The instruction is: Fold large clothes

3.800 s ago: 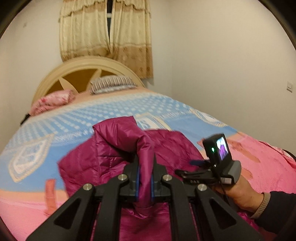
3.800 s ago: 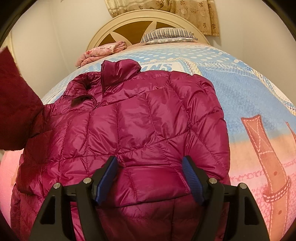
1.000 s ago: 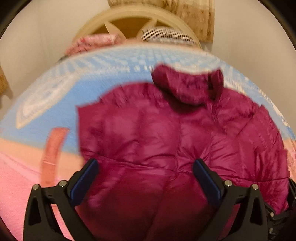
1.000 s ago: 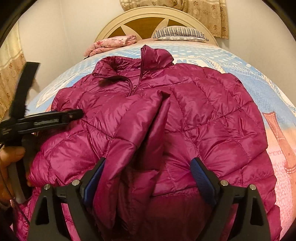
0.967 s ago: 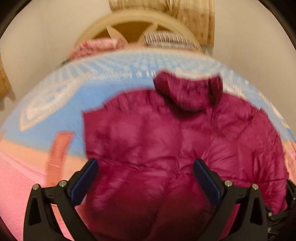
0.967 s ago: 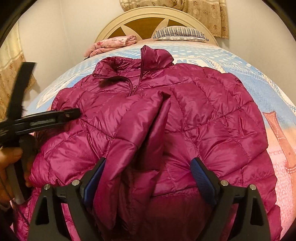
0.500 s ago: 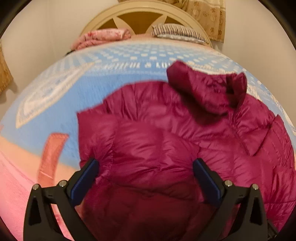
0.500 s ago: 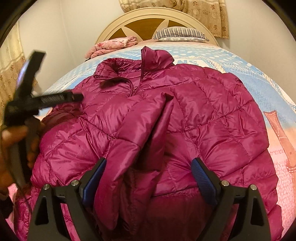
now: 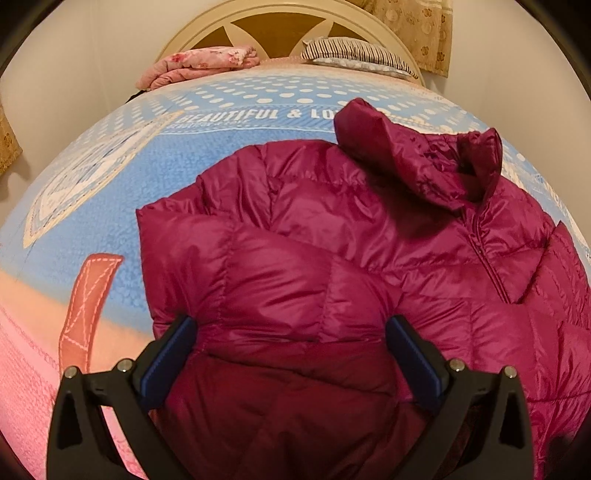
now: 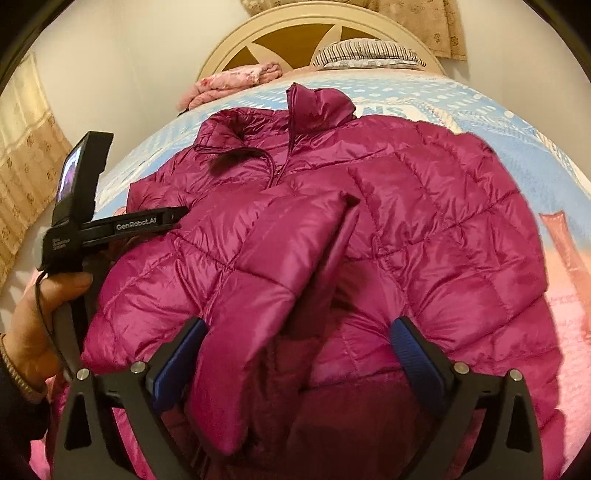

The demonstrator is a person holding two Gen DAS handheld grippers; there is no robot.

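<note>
A magenta quilted puffer jacket [image 9: 332, 258] lies flat on the bed with its collar [image 9: 417, 158] toward the headboard. My left gripper [image 9: 291, 347] stands open just above the jacket's left side, which is folded inward. In the right wrist view the left gripper [image 10: 177, 213] shows side-on, held by a hand [image 10: 40, 314] at the left. My right gripper [image 10: 297, 350] has its jaws opening wide. A sleeve [image 10: 280, 266] folded over the jacket [image 10: 443, 229] front lies loose between them, and the pads do not press on it.
The bed cover [image 9: 122, 184] is blue with white dots, pink near me. A folded pink blanket [image 9: 199, 66] and a striped pillow [image 9: 354, 51] lie by the cream headboard [image 9: 280, 14]. Curtains [image 10: 26, 177] hang at the left, and pale walls stand close on both sides.
The left gripper, earlier shut on a lifted sleeve, now stands open and has come forward and lower over the jacket's left side. The right jaws have widened slightly around the sleeve.
</note>
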